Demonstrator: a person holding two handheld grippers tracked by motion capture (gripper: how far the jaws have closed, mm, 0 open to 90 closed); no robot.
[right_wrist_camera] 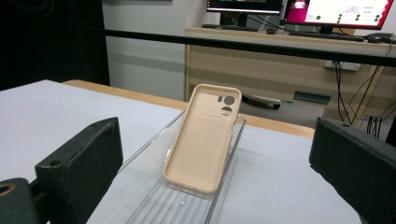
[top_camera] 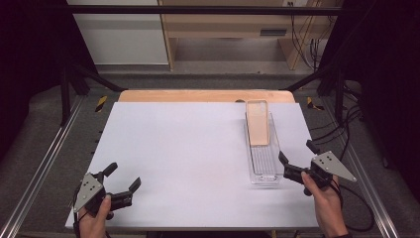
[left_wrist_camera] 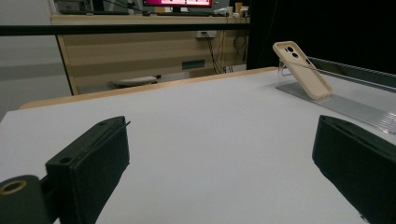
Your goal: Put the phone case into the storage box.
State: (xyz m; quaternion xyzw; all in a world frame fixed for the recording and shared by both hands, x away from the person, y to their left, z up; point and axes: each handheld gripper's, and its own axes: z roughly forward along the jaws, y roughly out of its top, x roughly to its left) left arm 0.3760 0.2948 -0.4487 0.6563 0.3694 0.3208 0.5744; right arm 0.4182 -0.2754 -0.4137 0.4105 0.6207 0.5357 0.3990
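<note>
A beige phone case (top_camera: pixel 257 122) leans tilted inside a long clear plastic tray (top_camera: pixel 262 171) on the right part of the white table; its camera cut-outs face up in the right gripper view (right_wrist_camera: pixel 205 137). The case (left_wrist_camera: pixel 303 70) and tray (left_wrist_camera: pixel 355 109) also appear far right in the left gripper view. My right gripper (top_camera: pixel 295 159) stands open at the tray's near right end, nothing between its jaws. My left gripper (top_camera: pixel 124 177) is open near the table's front left corner, over bare table and holding nothing.
The white table top (top_camera: pixel 188 153) ends at a wooden strip (top_camera: pixel 198 95) at the far side. Metal rails (top_camera: pixel 44 153) run along both sides. Beyond the table stand a wooden desk (right_wrist_camera: pixel 289 60) with monitors (right_wrist_camera: pixel 341 11) and hanging cables.
</note>
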